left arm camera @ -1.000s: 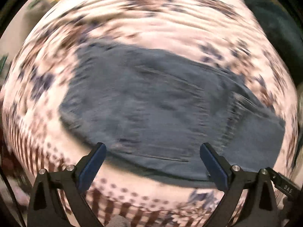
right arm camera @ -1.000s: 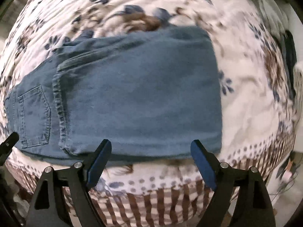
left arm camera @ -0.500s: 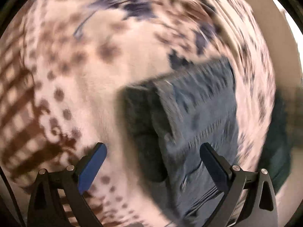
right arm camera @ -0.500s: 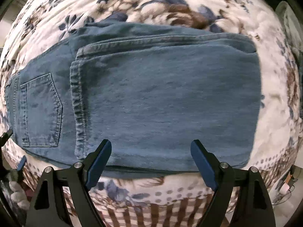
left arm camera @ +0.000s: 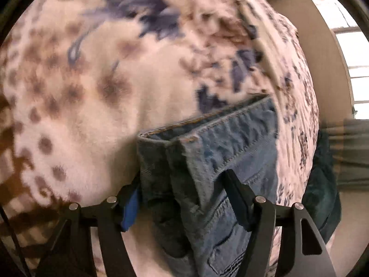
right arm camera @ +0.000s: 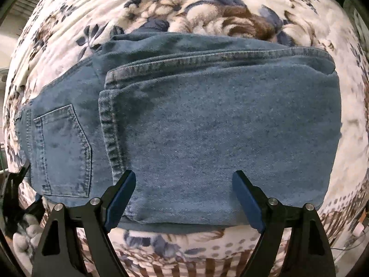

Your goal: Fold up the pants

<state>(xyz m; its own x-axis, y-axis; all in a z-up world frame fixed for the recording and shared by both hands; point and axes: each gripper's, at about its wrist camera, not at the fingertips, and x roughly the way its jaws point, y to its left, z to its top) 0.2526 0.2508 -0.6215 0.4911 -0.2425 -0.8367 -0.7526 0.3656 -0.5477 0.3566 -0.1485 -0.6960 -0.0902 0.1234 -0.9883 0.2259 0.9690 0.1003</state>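
Blue denim pants [right arm camera: 207, 127] lie folded on a floral blanket [right arm camera: 207, 11], legs laid over the seat, back pocket [right arm camera: 62, 150] at the left. My right gripper [right arm camera: 184, 198] is open just over the near edge of the folded legs. In the left wrist view the waistband end of the pants [left arm camera: 219, 143] lifts between the fingers of my left gripper [left arm camera: 182, 198], whose jaws have narrowed around the layers; a small gap may remain at the pads.
The blanket [left arm camera: 92, 80] covers the bed, with a brown checked border [right arm camera: 207, 265] at the near edge. A dark green cloth [left arm camera: 322, 184] lies at the right past the bed. A tan wall and window [left arm camera: 346, 46] stand beyond.
My left gripper has moved onto the pants' waistband end and its jaws have narrowed around the denim. My right gripper has moved closer over the folded legs and stays open.
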